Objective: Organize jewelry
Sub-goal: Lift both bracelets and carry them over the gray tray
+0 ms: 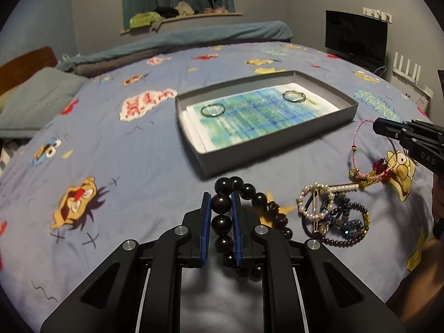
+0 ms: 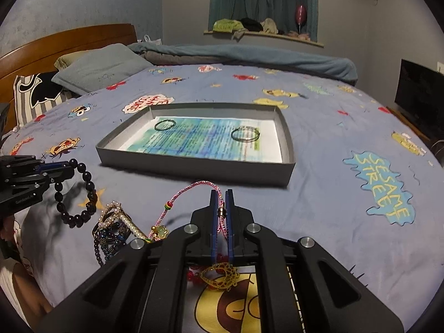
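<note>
Two bracelets held, one per gripper, above a blue cartoon-print bedspread [image 1: 116, 127]. In the left wrist view: left gripper [image 1: 221, 202] at 6 o'clock, blue pads pinched tight on a dark bead bracelet [image 1: 221, 204], one large bead squeezed between the pads and the rest of the strand curving off toward 4 o'clock. At 3 o'clock, right gripper [image 1: 378, 127], pressed together on a pink cord bracelet [image 1: 360, 144], loop dangling below the tips with its charm end touching the bedspread. Between the two grippers, at 4 o'clock, a tangled pile of jewelry [image 1: 333, 213]: pearl strand, blue beaded pieces, dark purple beads, all resting on the fabric. At 12 o'clock from the left gripper, near but apart, a shallow grey box [image 1: 266, 149], lined with a blue-green printed sheet [image 1: 258, 116]. Inside, two thin metal rings [image 1: 212, 110], well apart, one toward 10 o'clock of the sheet, the other toward 1 o'clock.

In the right wrist view: same cord clamped between the right pads at 6 o'clock, a small gold bead just inside the jaws, a gold charm [image 2: 222, 276] hanging beneath. Farther out: grey pillow [image 1: 38, 102] at 9 o'clock, rumpled blanket [image 1: 177, 44] at 12 o'clock, dark screen [image 1: 356, 38] at 2 o'clock.
</note>
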`<state>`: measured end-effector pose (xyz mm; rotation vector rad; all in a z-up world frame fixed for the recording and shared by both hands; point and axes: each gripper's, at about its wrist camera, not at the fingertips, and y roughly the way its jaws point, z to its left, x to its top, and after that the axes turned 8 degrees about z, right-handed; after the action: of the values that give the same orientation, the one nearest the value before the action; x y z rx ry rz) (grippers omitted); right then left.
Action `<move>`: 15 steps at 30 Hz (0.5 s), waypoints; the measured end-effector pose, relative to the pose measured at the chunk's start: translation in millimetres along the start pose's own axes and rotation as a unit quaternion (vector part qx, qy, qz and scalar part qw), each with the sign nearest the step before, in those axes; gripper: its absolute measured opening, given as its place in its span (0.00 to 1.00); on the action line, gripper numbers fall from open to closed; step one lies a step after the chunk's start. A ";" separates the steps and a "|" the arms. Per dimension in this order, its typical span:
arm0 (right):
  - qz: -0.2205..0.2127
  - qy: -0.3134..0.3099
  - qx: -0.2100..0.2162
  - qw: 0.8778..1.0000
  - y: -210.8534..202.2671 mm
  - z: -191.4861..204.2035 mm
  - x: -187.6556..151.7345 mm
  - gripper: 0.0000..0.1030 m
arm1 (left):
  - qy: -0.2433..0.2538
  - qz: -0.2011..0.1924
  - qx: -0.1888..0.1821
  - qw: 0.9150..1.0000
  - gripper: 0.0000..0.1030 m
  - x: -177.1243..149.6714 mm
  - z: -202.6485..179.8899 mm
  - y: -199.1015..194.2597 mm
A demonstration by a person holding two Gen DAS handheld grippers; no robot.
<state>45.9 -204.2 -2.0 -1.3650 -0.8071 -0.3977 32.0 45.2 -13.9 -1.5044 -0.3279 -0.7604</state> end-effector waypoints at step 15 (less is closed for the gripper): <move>-0.088 -0.025 -0.021 0.996 -42.5 12.2 31.3 0.05 | 0.026 -0.050 0.006 0.998 0.14 27.1 -18.1 -39.5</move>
<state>34.8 -194.6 50.2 -1.3512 -0.9692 -0.5228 22.3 25.3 32.3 -1.4624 -0.3698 -0.8730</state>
